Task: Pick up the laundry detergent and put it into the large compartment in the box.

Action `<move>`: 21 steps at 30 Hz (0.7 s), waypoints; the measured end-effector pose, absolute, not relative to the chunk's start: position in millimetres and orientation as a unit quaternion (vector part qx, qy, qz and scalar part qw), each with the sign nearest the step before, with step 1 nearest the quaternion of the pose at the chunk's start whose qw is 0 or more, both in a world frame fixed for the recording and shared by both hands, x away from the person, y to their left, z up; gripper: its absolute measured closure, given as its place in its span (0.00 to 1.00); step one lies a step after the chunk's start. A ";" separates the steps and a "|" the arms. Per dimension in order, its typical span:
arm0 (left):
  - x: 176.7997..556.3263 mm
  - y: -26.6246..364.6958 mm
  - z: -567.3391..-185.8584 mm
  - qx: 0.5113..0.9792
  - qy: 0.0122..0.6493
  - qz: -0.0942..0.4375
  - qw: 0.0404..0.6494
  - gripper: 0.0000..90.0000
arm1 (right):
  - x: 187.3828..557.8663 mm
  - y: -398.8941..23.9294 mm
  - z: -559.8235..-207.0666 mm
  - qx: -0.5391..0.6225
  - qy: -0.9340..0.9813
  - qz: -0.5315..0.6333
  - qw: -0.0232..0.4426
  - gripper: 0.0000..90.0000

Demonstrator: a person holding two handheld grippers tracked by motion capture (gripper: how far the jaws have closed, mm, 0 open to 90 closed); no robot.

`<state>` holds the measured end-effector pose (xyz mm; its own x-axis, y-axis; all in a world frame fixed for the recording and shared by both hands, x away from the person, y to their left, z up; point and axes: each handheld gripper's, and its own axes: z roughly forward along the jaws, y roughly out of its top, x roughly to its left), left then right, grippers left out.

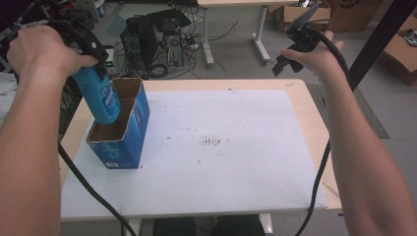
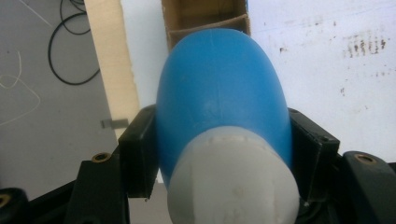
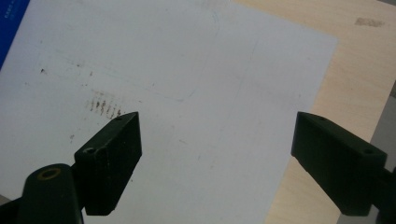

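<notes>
**While the bottle hangs over the box, a snag on the divider is the main risk**

With the left gripper [image 2: 219, 154] clamped on the blue bottle [image 1: 101, 98] near its white cap end, the bottle body points down into the open blue carton [image 1: 129, 142] at about 9 o'clock on the tabletop [image 1: 305, 113]. In the left gripper view the rounded blue base sits right over a cardboard divider [image 2: 208, 25] inside the carton. My read: if it goes straight down, the base may land on that divider and not in a cell, tipping the bottle or pushing the carton. The carton looks light and nothing is bracing it, so it could slide on the white sheet [image 1: 221, 147] toward the near-left table edge. The grip is on a tapered, smooth part, so the bottle might slip or rotate between the jaws.

The right gripper [image 1: 295, 49] is raised at 1 o'clock beyond the far edge, jaws spread wide and empty, well apart from the carton, so it offers no steadying from there. The trailing cable [image 1: 83, 182] on the left could also drag the carton.
</notes>
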<state>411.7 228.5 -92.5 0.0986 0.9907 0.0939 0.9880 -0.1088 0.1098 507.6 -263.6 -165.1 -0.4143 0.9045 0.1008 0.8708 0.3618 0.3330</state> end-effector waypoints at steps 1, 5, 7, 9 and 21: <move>413.2 229.0 -96.0 0.740 0.668 0.069 0.007 0.42 | 507.6 -263.1 -165.1 0.541 0.822 0.169 0.049 0.18; 417.1 231.0 -107.6 0.738 0.672 0.067 0.008 0.42 | 508.5 -261.9 -167.3 0.538 0.825 0.167 0.049 0.18; 419.0 232.2 -113.8 0.738 0.672 0.066 0.007 0.42 | 509.1 -261.0 -168.5 0.539 0.825 0.165 0.049 0.18; 420.9 233.1 -120.7 0.737 0.673 0.064 0.002 0.42 | 509.7 -260.1 -169.5 0.537 0.826 0.164 0.049 0.18; 428.9 237.6 -163.3 0.730 0.682 0.051 -0.002 0.42 | 510.4 -260.3 -173.6 0.535 0.827 0.163 0.047 0.18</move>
<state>428.9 237.6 -163.3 0.0656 0.9949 0.0768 0.9952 -0.0708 0.0669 510.4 -260.3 -173.6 -0.4220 0.9015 0.0965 0.8704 0.3731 0.3212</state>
